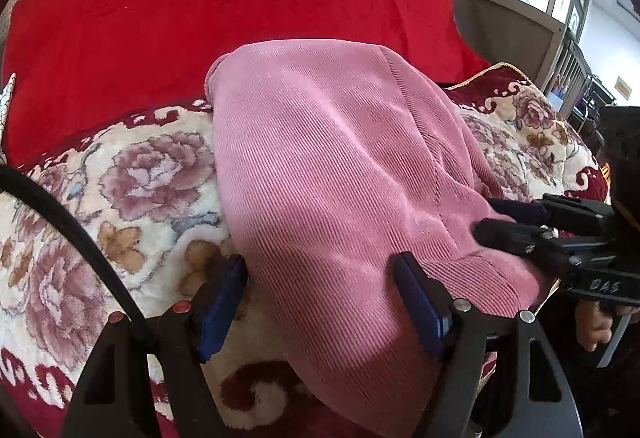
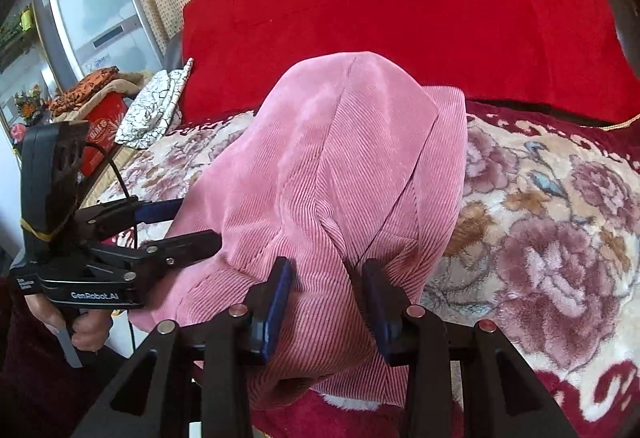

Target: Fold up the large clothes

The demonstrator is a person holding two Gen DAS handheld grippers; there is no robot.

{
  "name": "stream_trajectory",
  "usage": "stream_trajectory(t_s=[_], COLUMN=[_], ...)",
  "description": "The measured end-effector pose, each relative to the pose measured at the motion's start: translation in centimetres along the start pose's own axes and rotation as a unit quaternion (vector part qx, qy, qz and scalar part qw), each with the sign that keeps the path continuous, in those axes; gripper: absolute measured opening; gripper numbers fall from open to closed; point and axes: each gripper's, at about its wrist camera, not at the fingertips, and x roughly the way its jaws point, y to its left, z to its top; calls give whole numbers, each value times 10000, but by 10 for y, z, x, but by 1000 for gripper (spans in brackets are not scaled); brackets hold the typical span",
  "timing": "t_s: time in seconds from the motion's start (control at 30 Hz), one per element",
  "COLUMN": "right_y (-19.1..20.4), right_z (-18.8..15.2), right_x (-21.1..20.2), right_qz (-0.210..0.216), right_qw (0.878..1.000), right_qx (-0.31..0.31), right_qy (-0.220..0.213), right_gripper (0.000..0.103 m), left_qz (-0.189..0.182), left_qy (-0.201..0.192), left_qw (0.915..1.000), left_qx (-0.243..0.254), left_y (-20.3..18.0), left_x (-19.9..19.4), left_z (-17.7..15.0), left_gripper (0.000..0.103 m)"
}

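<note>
Left wrist view: floral blanket [image 1: 132, 173] covers the bed, red cloth [image 1: 200, 5] behind it at 12 o'clock. Pink corduroy garment [image 1: 328, 165] lies mid-blanket, running from 12 down to 6, already doubled into a long narrow stack; layered edges and a seam show in the right wrist view [image 2: 344, 165]. Judgement: lengthwise folds done, at least one crosswise fold left, near end probably goes up toward 12.

Left gripper [image 1: 320, 298] at 6 o'clock, jaws wide, straddling the garment's near edge; cloth sits between the pads but they don't press it, no grip. Right gripper [image 2: 326, 302], jaws narrow, thick bunch of corduroy between the pads; cloth puckers there, so it reads as pinched. In the left view it comes in from 3 o'clock [image 1: 492, 222] onto the side hem. A hand [image 2: 86, 330] on the left gripper's handle sits at 8 o'clock.

Stack lumpy, not flat. Needs smoothing.
</note>
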Motion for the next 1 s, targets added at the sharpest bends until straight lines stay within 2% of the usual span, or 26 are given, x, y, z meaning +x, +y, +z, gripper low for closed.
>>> stream_trajectory(t_s=[0.07, 0.17, 0.3, 0.4, 0.5, 0.6, 0.7, 0.83, 1.0], right_y=[0, 1, 3, 6, -1, -9, -12, -12, -15], right_z=[4, 11, 19, 20, 11, 11, 9, 5, 2], right_x=[-8, -28, -41, -24, 14, 15, 16, 16, 11], right_qz=[-8, -202, -103, -186, -183, -30, 21, 15, 62], right_qw=[10000, 9989, 9966, 9980, 9997, 9996, 9996, 9996, 9994], right_qx=[10, -38, 52, -15, 99, 263, 298, 263, 295], right_qy=[-46, -410, -814, -602, 83, 20, -15, -86, -141], right_gripper=[41, 41, 41, 41, 41, 42, 42, 42, 43], left_qz=[-31, -31, -17, -14, 23, 4, 18, -107, 13], left_qy=[12, 10, 5, -1, 37, 18, 52, 34, -154], left_qw=[10000, 10000, 10000, 10000, 10000, 10000, 9997, 9992, 9991], left_qx=[-58, -54, -45, -57, -37, -96, -230, -382, -392], left_y=[2, 2, 3, 3, 2, 2, 6, 9, 7], left_x=[1, 1, 2, 2, 5, 6, 10, 14, 11], left_z=[0, 0, 0, 0, 0, 2, 3, 2, -1], left_gripper=[77, 77, 77, 77, 80, 83, 91, 94, 95])
